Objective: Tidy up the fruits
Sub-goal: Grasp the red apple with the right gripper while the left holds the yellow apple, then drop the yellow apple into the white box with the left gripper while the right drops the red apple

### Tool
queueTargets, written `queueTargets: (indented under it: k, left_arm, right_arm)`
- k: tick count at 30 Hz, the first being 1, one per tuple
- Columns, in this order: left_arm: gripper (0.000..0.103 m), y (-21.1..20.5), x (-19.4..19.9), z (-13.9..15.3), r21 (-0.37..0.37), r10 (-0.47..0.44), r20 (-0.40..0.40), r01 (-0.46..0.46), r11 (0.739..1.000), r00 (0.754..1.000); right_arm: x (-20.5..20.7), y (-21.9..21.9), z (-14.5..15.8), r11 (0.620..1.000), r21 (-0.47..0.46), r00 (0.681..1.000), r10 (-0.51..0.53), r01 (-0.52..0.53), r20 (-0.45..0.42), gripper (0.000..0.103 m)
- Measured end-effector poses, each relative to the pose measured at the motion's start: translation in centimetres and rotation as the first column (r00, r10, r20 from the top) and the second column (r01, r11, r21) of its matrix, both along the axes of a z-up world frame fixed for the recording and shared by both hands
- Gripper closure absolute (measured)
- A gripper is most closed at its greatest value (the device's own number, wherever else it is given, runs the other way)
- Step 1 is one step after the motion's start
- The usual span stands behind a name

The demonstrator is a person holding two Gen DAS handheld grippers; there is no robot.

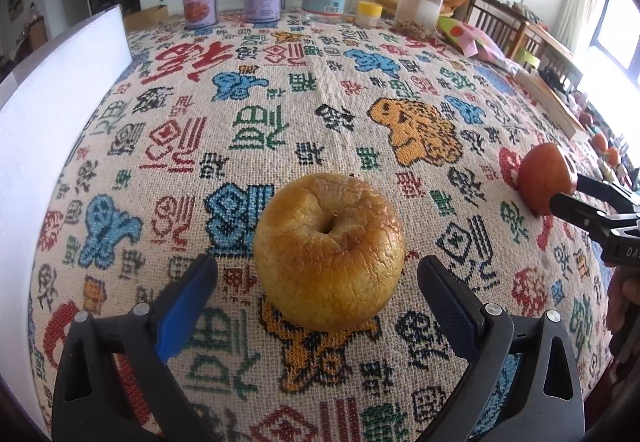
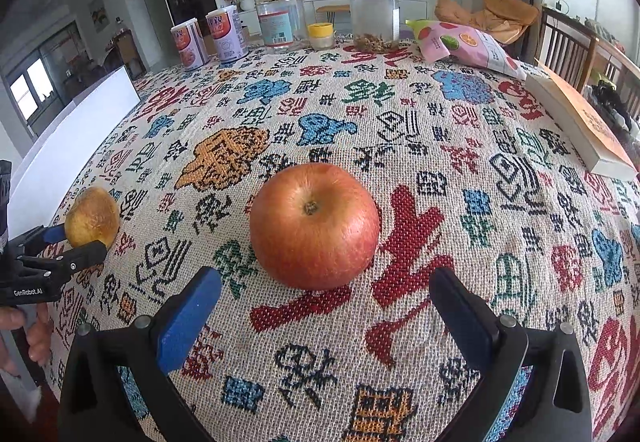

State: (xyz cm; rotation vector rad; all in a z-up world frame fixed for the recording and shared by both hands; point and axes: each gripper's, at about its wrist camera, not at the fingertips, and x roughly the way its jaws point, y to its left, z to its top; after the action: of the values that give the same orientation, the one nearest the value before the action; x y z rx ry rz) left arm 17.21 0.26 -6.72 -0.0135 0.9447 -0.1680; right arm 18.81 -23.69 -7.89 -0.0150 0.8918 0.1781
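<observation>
On the patterned bench each wide-open, empty tool faces its own fruit dead ahead (neither touching): left tool (image 1: 318,282) the yellow apple (image 1: 329,252), right tool (image 2: 326,288) the red apple (image 2: 314,226)

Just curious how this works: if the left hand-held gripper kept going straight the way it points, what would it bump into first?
Most likely the wrinkled yellow fruit. It sits on the patterned tablecloth right ahead of the open left hand-held gripper, roughly centred between its fingers, with nothing between them.
</observation>
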Motion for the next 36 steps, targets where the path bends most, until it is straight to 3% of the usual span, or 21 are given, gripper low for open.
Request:
queueTargets:
  k: [1,2,3,4,6,8,11,13,16,19,21,24,27,29,31,35,36]
  left_arm:
    - [0.024,-0.2,0.2,-0.1,0.007,-0.001,0.0,0.001,1.0,1.0]
    - [0.034,-0.3,0.4,-0.3,0.001,-0.013,-0.016,0.013,1.0,1.0]
    - [0.037,-0.4,0.4,-0.4,0.008,-0.016,-0.014,0.016,1.0,1.0]
    - [0.037,-0.4,0.3,-0.3,0.018,-0.015,-0.011,0.016,1.0,1.0]
    - [0.038,0.4,-0.2,0.1,-0.007,-0.002,-0.026,0.002,1.0,1.0]
    - [0.038,2.5,-1.5,2.0,-0.119,0.032,-0.036,-0.036,0.992,0.999]
    - [0.038,6.8,-3.7,7.2,-0.28,0.077,0.001,-0.074,0.957,0.997]
    - [0.038,10.5,-4.9,11.3,-0.341,0.131,0.049,-0.107,0.934,0.99]
    - [0.038,17.6,-5.6,16.7,-0.373,0.262,0.113,-0.203,0.905,0.959]
    - [0.037,25.4,-4.8,19.0,-0.343,0.423,0.123,-0.361,0.867,0.898]
    - [0.037,30.3,-3.6,18.3,-0.31,0.53,0.078,-0.485,0.818,0.844]
    - [0.037,36.6,-1.1,15.0,-0.237,0.643,-0.029,-0.63,0.739,0.765]
    - [0.037,40.7,1.2,10.3,-0.156,0.701,-0.147,-0.716,0.68,0.698]
    - [0.037,42.3,2.0,7.2,-0.122,0.711,-0.225,-0.743,0.658,0.666]
    - [0.037,43.2,2.5,4.8,-0.107,0.704,-0.284,-0.751,0.651,0.651]
    - [0.036,43.6,2.9,2.5,-0.074,0.693,-0.326,-0.748,0.66,0.643]
    - [0.031,43.6,2.8,2.6,-0.074,0.696,-0.312,-0.746,0.662,0.647]
  right_arm:
    - [0.8,0.5,0.1,1.0,-0.021,1.0,0.015,-0.015,-0.006,0.0]
    - [1.6,0.9,0.0,0.999,-0.036,0.999,0.027,-0.028,-0.02,0.0]
    - [2.4,1.2,-0.3,0.998,-0.046,0.999,0.032,-0.034,-0.038,0.007]
    - [3.0,1.3,-0.6,0.998,-0.04,0.998,0.036,-0.038,-0.058,0.031]
    - [3.4,1.2,-0.8,0.999,-0.022,0.997,0.022,-0.024,-0.077,0.033]
    - [3.1,1.3,-0.7,1.0,-0.017,0.995,0.02,-0.022,-0.097,0.034]
    - [1.9,2.7,0.8,0.996,0.071,0.992,0.07,-0.063,-0.107,0.034]
    - [1.7,5.6,2.5,0.985,0.119,0.987,0.133,-0.122,-0.093,0.034]
    - [2.0,12.2,6.0,0.949,0.19,0.964,0.262,-0.251,-0.037,0.034]
    - [2.7,20.5,9.6,0.886,0.23,0.913,0.406,-0.402,0.031,0.034]
    - [3.5,26.9,11.7,0.833,0.241,0.864,0.499,-0.498,0.062,0.034]
    - [5.2,35.9,13.2,0.772,0.215,0.798,0.597,-0.598,0.076,0.034]
    - [7.2,43.8,12.5,0.75,0.148,0.761,0.648,-0.645,0.033,0.034]
    - [8.5,48.1,10.9,0.75,0.081,0.751,0.66,-0.656,-0.024,0.034]
    - [10.0,51.1,8.7,0.76,0.025,0.755,0.648,-0.649,-0.096,0.034]
    - [12.3,54.0,5.1,0.78,-0.048,0.772,0.605,-0.624,-0.196,0.033]
    - [12.7,54.5,4.4,0.784,-0.064,0.775,0.593,-0.618,-0.219,0.033]
